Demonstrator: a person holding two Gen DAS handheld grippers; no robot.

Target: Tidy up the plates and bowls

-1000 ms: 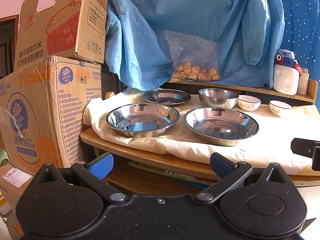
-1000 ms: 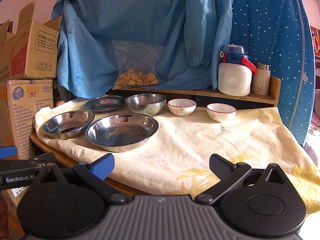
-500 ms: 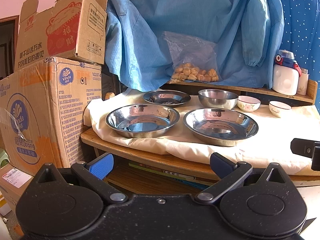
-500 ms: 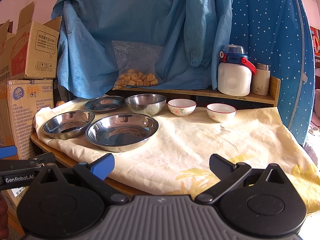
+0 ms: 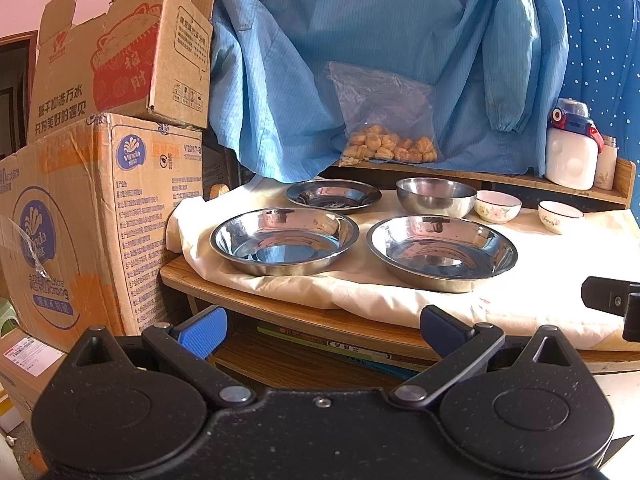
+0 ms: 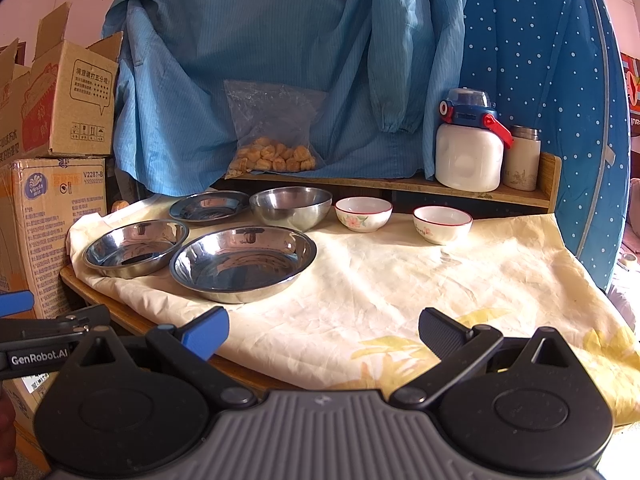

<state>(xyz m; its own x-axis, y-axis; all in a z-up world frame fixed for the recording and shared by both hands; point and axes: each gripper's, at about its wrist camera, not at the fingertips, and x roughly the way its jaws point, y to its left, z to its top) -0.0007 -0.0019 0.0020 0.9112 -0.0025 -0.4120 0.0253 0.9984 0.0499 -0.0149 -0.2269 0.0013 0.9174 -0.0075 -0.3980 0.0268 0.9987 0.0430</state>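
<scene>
Both tongs, left tongs (image 5: 323, 328) and right tongs (image 6: 323, 330), are hovering spread and empty short of the tabletop (image 6: 420, 280); plates (image 6: 243, 262) sitting front-left, bowls (image 6: 363, 213) behind; likely best pinching a rim squarely, lifting level.

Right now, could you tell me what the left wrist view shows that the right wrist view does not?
Only the left wrist view shows the books on the shelf under the table. Only the right wrist view shows the cloth's bare right side and yellow print. Both show three steel plates, the steel bowl, two ceramic bowls and open grippers: left gripper, right gripper.
</scene>
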